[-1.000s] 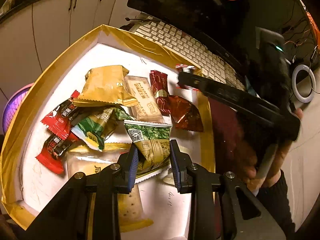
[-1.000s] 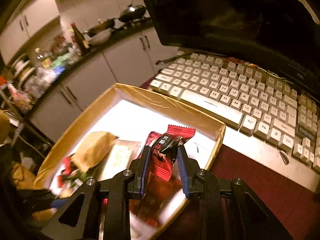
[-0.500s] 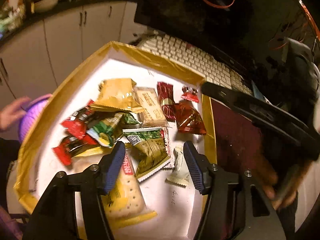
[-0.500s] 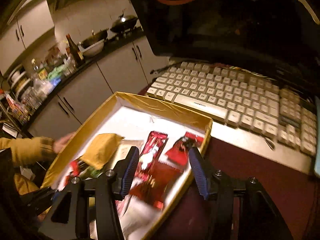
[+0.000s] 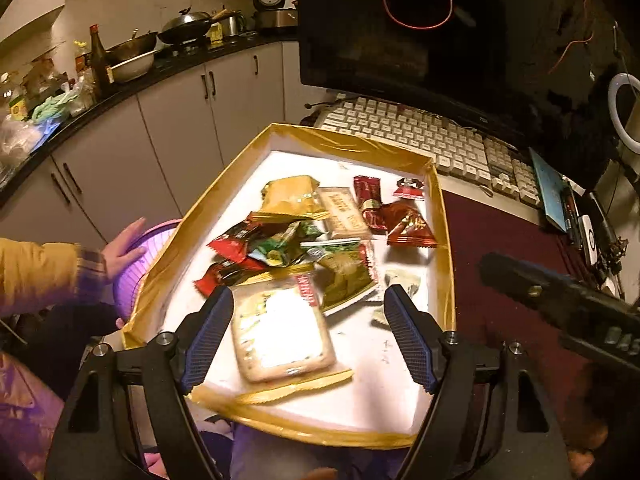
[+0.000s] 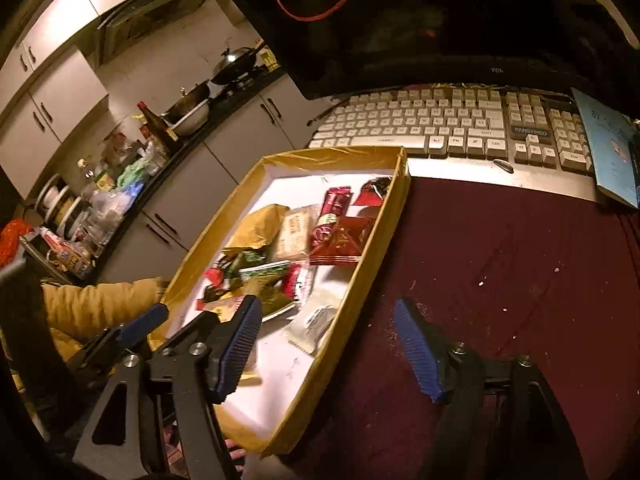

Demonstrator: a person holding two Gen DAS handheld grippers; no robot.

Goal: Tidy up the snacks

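A gold-rimmed white tray (image 5: 446, 240) holds several snack packets: a gold one (image 5: 294, 198), red ones (image 5: 408, 226), green ones (image 5: 344, 272) and a clear cracker pack (image 5: 280, 332). A small red packet (image 5: 409, 189) lies at the tray's far right corner. My left gripper (image 5: 308, 332) is open and empty, raised above the tray's near end over the cracker pack. My right gripper (image 6: 328, 348) is open and empty, above the tray's right rim (image 6: 372, 256) and the dark red table (image 6: 500, 260). It shows in the left wrist view as a black bar (image 5: 560, 300).
A white keyboard (image 5: 420, 136) and a dark monitor (image 5: 400, 20) stand behind the tray. A blue booklet (image 6: 608, 144) lies at the right. A person's hand (image 5: 120, 252) in a yellow sleeve holds a purple bowl (image 5: 140, 260) left of the tray. Kitchen cabinets are at the far left.
Both grippers opened and pulled back and up. The left let go of the green packet; the right dropped the small red packet into the tray's far right corner. A hand appeared at the purple bowl.
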